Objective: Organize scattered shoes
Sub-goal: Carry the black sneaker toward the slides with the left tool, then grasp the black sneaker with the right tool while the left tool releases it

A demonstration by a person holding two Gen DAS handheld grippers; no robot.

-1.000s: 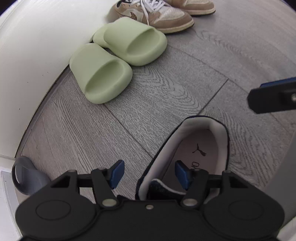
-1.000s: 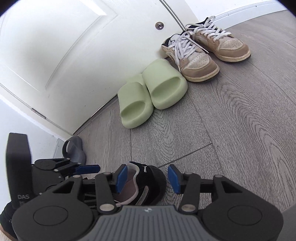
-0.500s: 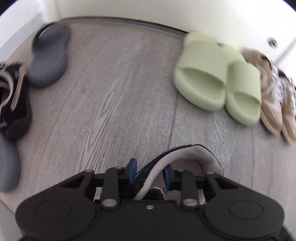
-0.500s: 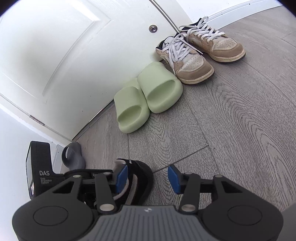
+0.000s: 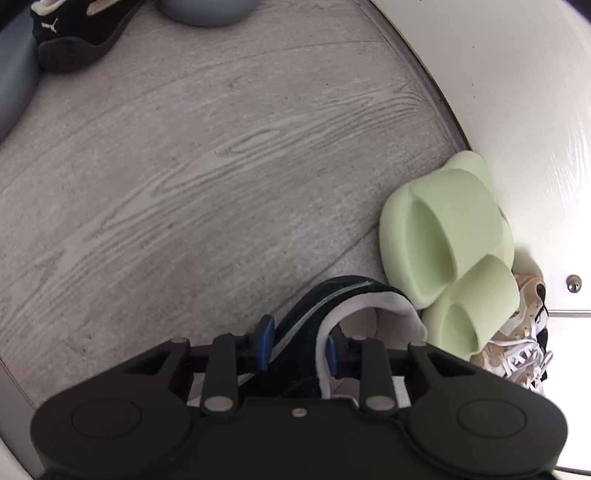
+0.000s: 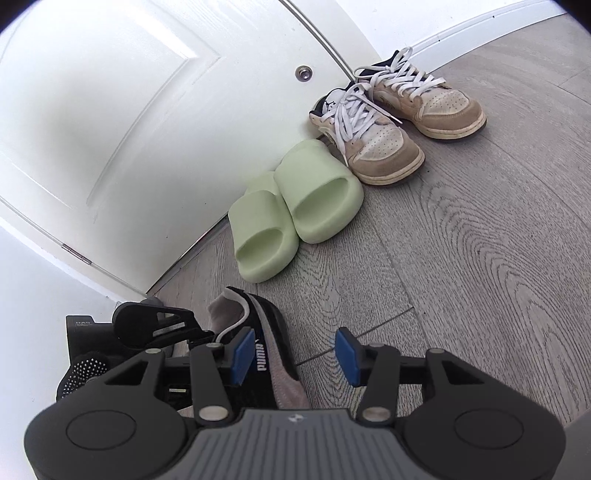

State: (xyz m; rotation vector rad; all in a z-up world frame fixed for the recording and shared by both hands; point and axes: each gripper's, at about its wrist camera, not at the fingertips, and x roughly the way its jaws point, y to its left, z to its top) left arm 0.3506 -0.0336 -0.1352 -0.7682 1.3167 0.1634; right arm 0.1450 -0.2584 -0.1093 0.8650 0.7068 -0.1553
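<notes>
Grey wooden floor [image 5: 221, 184] across both views, white door [image 6: 110, 110] filling the upper left of the right wrist view. Along the door's foot, a row: tan sneakers [image 6: 388, 147] at upper right, green slides [image 6: 295, 210] just beside them toward the centre, toes turned away from the door. Bare floor down and left of the slides, at the row's open end.

Black sneaker [image 5: 332, 306] at lower centre of the left wrist view, just beside the green slides on its right there. Heel opening toward the top of the frame, toe hidden under the tool body. Long axis judged roughly parallel to the slides, heel toward the door. Resting on the floor or lifted: cannot tell.

Left tool [image 5: 298, 349] just closed down, pinching the sneaker's side wall at the collar, one blue pad outside, the other inside the opening. Right tool [image 6: 295, 356] spread, nothing between its pads, sneaker just off the left pad.

Likely next: a short sideways carry into the gap beside the slides, left hand the one placed for it. Matching black sneaker [image 5: 74, 40] well apart at upper left, among grey slides [image 5: 207, 11].
</notes>
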